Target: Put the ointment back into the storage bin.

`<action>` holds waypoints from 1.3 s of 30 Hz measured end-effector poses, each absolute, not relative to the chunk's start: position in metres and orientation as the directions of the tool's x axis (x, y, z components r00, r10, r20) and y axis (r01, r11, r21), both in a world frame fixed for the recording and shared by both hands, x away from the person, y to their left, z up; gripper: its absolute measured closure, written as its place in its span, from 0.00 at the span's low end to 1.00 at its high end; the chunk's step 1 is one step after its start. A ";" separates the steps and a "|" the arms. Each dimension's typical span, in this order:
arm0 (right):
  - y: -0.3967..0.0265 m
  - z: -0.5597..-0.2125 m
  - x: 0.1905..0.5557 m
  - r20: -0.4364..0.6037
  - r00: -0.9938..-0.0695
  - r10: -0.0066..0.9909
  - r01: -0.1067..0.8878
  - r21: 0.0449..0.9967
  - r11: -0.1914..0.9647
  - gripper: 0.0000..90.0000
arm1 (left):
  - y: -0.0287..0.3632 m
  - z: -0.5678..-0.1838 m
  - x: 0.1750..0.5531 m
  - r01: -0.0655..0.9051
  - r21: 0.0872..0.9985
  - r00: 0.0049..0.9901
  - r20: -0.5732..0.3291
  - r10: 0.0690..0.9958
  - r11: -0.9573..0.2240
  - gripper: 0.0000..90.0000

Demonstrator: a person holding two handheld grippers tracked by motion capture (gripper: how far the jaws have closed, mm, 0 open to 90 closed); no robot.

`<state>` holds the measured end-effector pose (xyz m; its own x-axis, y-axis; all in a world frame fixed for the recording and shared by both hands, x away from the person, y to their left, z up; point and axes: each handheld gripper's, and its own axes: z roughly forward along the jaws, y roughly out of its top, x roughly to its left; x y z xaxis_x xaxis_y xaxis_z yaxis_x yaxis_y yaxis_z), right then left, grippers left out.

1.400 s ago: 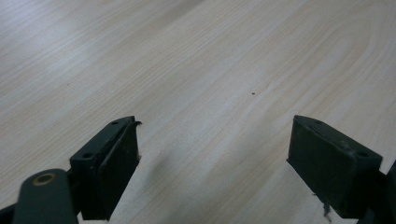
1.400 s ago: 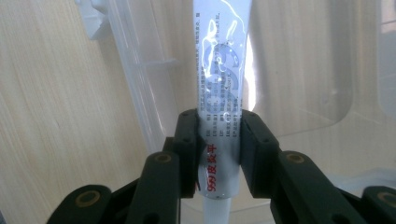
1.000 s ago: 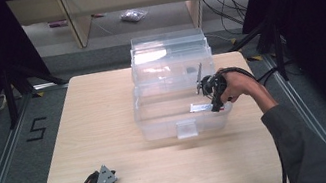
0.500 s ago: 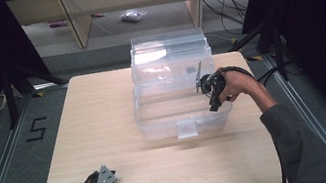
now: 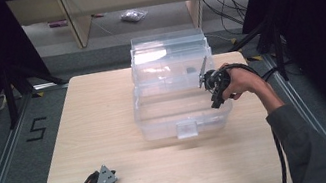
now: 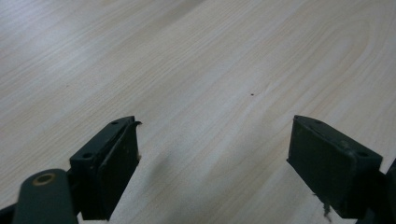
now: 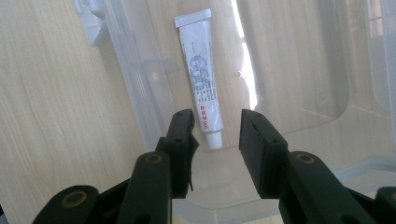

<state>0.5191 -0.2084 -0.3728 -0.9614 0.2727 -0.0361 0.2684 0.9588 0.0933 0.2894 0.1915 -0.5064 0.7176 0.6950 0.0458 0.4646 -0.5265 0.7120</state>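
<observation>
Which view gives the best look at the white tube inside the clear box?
The right gripper view: the white tube lies flat on the floor of the clear box, just beyond the open right tool. In the high view I cannot make it out. The left gripper view looks at the table.

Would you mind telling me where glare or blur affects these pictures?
High view: a bright reflection whitens the clear box's lid. Right gripper view: a glare streak crosses the plastic beside the readable tube. Left gripper view: the jaws look soft, the table grain sharper.
</observation>
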 end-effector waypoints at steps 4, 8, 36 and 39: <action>-0.209 -0.372 0.519 -0.036 -0.961 0.274 0.270 0.101 0.958 0.71 | 0.192 -0.506 0.290 0.463 0.708 0.721 0.049 0.691 -0.533 0.18; -0.210 -0.369 0.517 -0.043 -0.957 0.288 0.282 0.112 0.953 0.70 | 0.191 -0.507 0.290 0.466 0.715 0.715 0.043 0.698 -0.522 0.18; -0.223 -0.346 0.497 -0.069 -0.892 0.447 0.417 0.260 0.871 0.42 | 0.191 -0.507 0.290 0.468 0.721 0.712 0.035 0.701 -0.511 0.18; -0.224 -0.344 0.491 -0.077 -0.882 0.465 0.427 0.284 0.858 0.39 | 0.194 -0.505 0.290 0.459 0.700 0.730 0.053 0.681 -0.547 0.18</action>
